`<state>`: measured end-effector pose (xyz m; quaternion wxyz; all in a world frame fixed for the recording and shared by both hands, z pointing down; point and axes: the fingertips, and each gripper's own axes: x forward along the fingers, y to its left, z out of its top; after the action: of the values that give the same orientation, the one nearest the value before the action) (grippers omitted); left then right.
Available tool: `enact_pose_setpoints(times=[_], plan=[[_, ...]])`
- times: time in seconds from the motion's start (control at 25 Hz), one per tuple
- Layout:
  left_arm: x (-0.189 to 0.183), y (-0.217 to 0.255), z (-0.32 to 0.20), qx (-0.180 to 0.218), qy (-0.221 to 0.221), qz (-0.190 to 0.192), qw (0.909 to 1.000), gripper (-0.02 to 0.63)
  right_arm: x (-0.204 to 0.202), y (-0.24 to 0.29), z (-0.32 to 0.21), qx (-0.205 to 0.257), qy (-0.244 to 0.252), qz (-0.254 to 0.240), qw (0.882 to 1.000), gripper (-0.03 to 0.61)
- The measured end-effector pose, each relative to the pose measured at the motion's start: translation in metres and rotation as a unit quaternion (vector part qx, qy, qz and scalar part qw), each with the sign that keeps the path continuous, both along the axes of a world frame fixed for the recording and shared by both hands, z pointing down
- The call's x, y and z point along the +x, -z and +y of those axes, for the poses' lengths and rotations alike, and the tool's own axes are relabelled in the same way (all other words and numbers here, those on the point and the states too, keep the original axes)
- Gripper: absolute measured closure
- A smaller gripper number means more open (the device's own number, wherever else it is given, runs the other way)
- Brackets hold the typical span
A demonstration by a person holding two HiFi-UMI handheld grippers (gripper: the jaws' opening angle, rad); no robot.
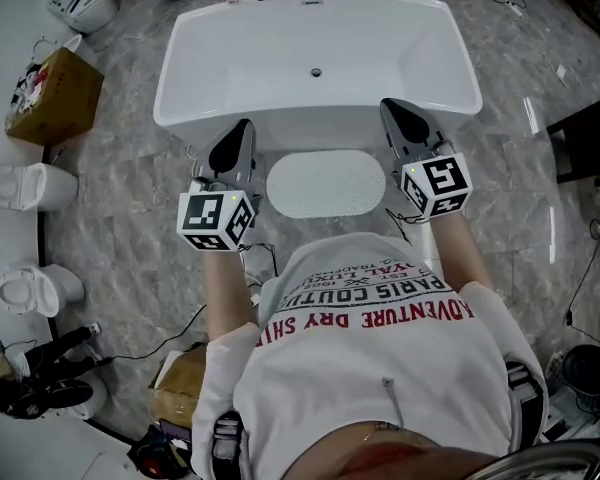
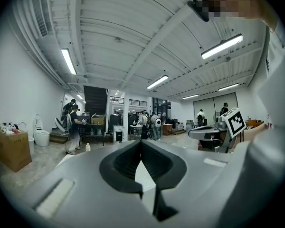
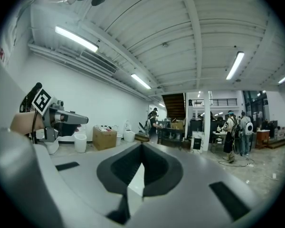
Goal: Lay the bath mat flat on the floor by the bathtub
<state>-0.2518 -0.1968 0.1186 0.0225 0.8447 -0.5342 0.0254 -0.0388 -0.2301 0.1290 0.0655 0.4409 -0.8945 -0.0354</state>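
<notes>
The white oval bath mat (image 1: 326,183) lies flat on the grey marble floor, right in front of the white bathtub (image 1: 185,73). My left gripper (image 1: 242,130) hangs above the floor at the mat's left end, and my right gripper (image 1: 392,108) is above its right end. Both are shut with nothing between the jaws and stand clear of the mat. The left gripper view shows its shut jaws (image 2: 141,142) pointing level across the room, with the right gripper (image 2: 213,133) off to the side. In the right gripper view the shut jaws (image 3: 142,146) also point level.
A cardboard box (image 1: 55,96) stands left of the tub. White toilets (image 1: 25,186) line the left wall. A dark cabinet (image 1: 590,138) is at the right, and cables trail on the floor. Several people stand far across the hall (image 2: 73,127).
</notes>
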Motion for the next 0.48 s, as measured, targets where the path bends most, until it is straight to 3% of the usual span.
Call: enact_pose_setpoints(times=[0.48], plan=[[0.011,-0.007,0.003,-0.009,-0.017,-0.009,0.9998,0.601,-0.007,-0.003,0.008,0.008,0.016,-0.001,1.0,0.571]])
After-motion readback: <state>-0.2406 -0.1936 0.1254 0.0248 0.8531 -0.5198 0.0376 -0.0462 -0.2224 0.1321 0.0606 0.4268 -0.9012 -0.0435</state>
